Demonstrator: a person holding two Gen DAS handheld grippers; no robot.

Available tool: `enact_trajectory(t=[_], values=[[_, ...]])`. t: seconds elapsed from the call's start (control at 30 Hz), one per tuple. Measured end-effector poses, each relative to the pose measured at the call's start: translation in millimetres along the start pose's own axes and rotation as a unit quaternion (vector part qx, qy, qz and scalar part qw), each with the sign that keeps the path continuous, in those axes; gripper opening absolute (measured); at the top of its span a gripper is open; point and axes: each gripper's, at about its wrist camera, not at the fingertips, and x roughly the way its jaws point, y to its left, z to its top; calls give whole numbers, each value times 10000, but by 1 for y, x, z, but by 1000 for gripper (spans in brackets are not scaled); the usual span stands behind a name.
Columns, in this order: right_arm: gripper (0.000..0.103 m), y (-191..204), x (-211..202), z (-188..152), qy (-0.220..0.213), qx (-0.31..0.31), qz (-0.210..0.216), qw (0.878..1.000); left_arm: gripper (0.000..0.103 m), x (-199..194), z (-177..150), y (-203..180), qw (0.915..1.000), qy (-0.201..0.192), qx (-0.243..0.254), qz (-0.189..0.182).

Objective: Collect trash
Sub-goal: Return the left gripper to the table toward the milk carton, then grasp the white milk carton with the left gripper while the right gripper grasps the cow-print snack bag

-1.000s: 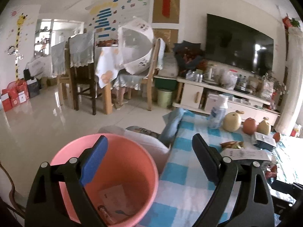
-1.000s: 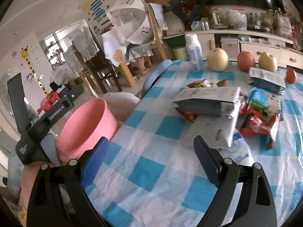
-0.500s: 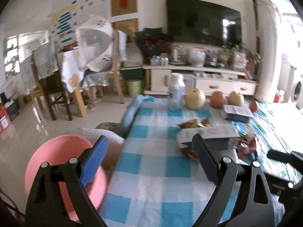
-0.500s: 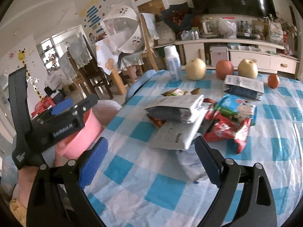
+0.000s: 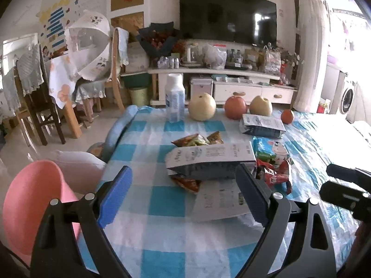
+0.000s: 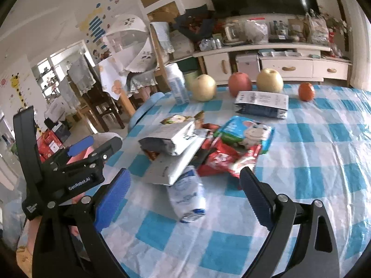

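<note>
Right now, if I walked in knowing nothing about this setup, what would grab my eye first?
Probably the heap of crumpled snack wrappers in the middle of the blue-checked tablecloth, with a row of fruit behind it at the far edge. Next, the pink bucket off the table's left side. Both grippers, left gripper and right gripper, hang open before the pile.

Left gripper [image 5: 183, 194]: black forked frame, silver screws at the pivots, blue ribbed pads [image 5: 114, 197]. Right gripper [image 6: 185, 197]: same black frame, blue pads, silver screws. White "GenRobot.AI" lettering on the left gripper's black body, seen from the right wrist.
</note>
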Motion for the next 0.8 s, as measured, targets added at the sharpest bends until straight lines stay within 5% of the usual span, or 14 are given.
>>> enact_trajectory(t=[0.17,0.37,0.6,0.8], values=[[94,-25,0,8,33,84,-193,9998,91,10,0,-10,9994,153,-149,-260],[94,-67,14,24,81,237,-566,9981,91,29,5,-11,9905,486,-1007,-800],[94,-115,49,50,37,425,-922,9948,91,58,9,-2,9665,1009,-2155,-960],[94,-128,81,58,391,452,-462,9971,91,79,10,10,9465,1319,-2781,-973]])
